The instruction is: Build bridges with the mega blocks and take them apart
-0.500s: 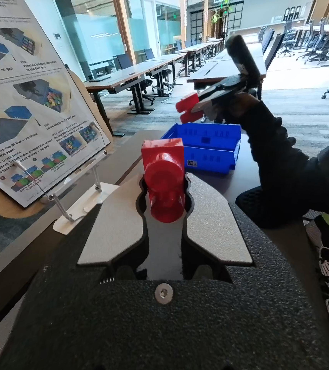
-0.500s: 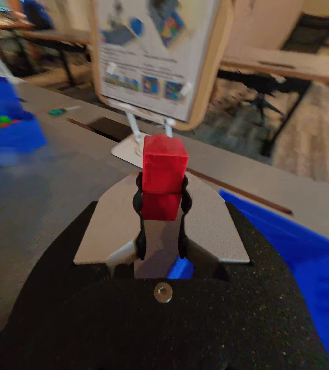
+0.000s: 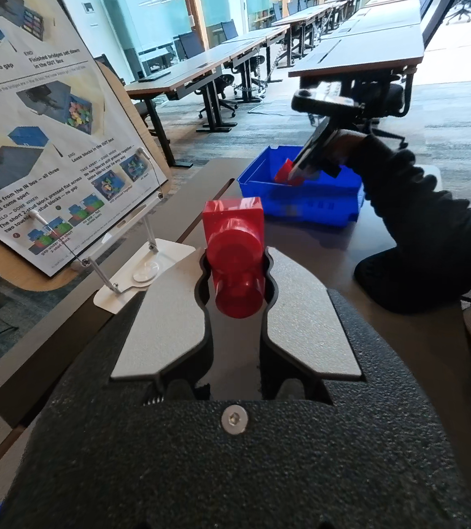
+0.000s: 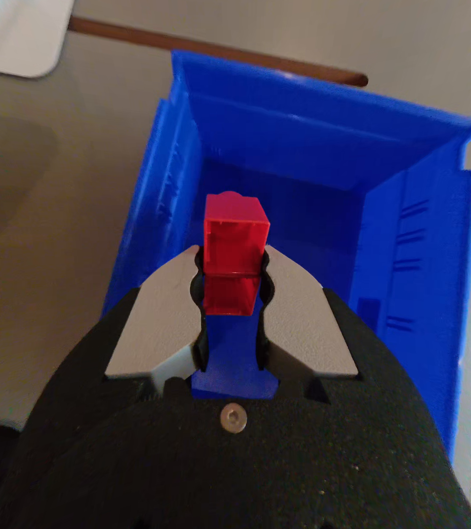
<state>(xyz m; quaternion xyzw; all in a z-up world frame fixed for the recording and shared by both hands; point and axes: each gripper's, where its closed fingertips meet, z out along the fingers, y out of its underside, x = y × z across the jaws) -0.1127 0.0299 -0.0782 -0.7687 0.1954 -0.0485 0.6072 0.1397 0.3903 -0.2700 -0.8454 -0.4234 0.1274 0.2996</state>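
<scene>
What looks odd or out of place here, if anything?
Nothing stands out. Each gripper is shut on a red block: the left gripper holds its block above the table, and the right gripper holds its block inside the blue bin. No spills or damage show.

Left claw (image 3: 235, 274): black grainy housing, two pale grey textured finger plates edged with wavy black rubber pads, one silver hex screw centred below them, a small coiled spring showing at the left plate's root. Right claw (image 4: 231, 279): same black speckled body, same grey plates (image 4: 168, 312) with scalloped black pads, same single silver screw. Seen from the left wrist view: black knit glove (image 3: 351, 148) on the right hand, black sleeve (image 3: 429, 229), black-and-white patterned garment with a green stripe at the frame's right edge
</scene>
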